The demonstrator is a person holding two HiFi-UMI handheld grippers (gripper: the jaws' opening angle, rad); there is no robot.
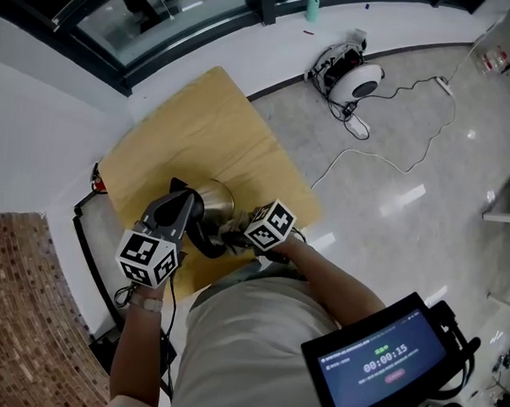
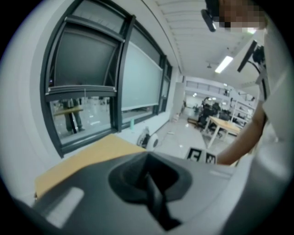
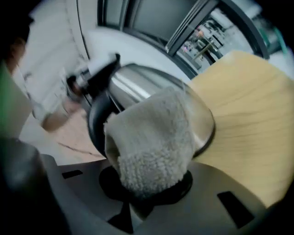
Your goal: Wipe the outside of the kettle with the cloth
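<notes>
Pinching a fluffy grey cloth (image 3: 154, 142), the right gripper (image 3: 149, 190) has its jaws closed on the lower end of the bunched fabric, and the free end lies against the shiny steel side of the kettle (image 3: 138, 82), just beside the black loop handle (image 3: 94, 124). The kettle stands on a pale wooden table (image 3: 248, 119), towards the edge nearest the person. From the head view the right gripper (image 1: 237, 233) comes in from the right, and the left gripper (image 1: 183, 208) from the left with its front end up against the kettle (image 1: 215, 198). The left gripper (image 2: 149, 183) has its jaws pressed together, with nothing to be seen between them; its own view looks over the table (image 2: 87, 156) towards tall windows (image 2: 92, 87). On the floor beyond the table sits a round white device (image 1: 357, 81) with a trailing cable (image 1: 383, 158)
</notes>
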